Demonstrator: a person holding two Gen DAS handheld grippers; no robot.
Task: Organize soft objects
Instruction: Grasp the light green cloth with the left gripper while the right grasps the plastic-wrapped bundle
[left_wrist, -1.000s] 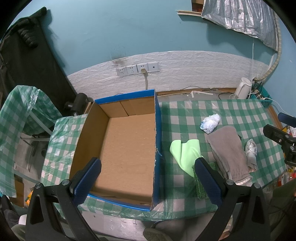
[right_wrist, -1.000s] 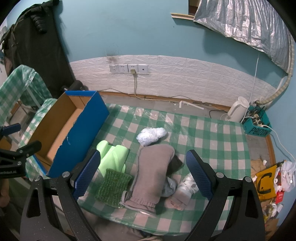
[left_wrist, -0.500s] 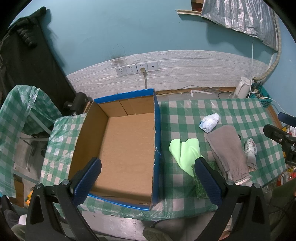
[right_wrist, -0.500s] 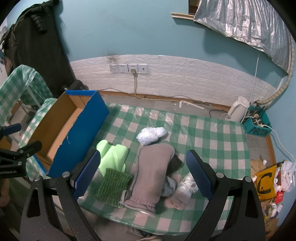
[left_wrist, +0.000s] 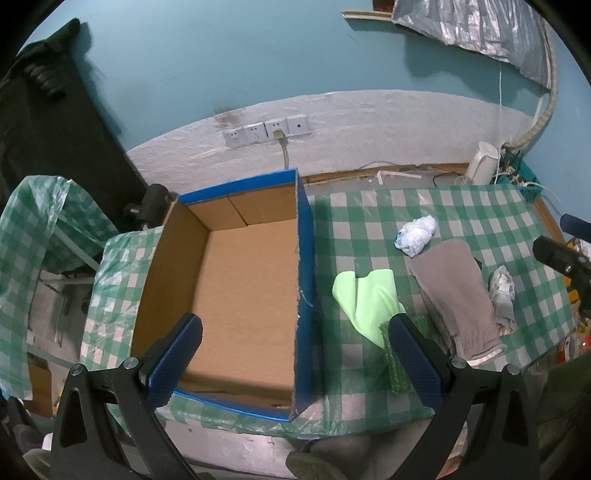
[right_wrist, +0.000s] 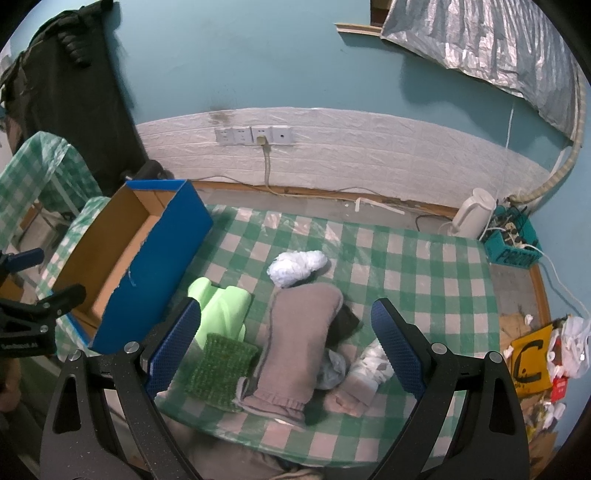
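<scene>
**Both claws empty, box still unfilled**

Nothing has shifted over the last second: your two claws hang where they were and every soft item lies as it lay, so no piece has been sorted yet and the whole job is ahead of you.

Nearest to you, your right claw (right_wrist: 286, 341) is spread wide and holds nothing. It hovers above the near edge of the green-and-white checked table (right_wrist: 424, 266). Below and between its blue pads lies the long grey fabric mitt (right_wrist: 299, 339); just left of that sit the dark green bristly scrubbing pad (right_wrist: 221, 367) and, touching its far edge, the folded pale green cloth (right_wrist: 221, 310). Under the right pad is a crumpled patterned white cloth (right_wrist: 369, 373), with a small dark item half hidden beneath the mitt that you cannot identify.

Your left claw (left_wrist: 295, 354) is likewise released and empty, poised over the near wall of the open blue-sided cardboard box (left_wrist: 304, 258), which has nothing in it. The box stands at the left of the table, just beside the pale green cloth.

Farther out, a balled white plastic bag (right_wrist: 297, 267) rests just past the mitt's far end.

The mitt looks like your easiest first grab, since it lies straight beneath the right claw.
</scene>
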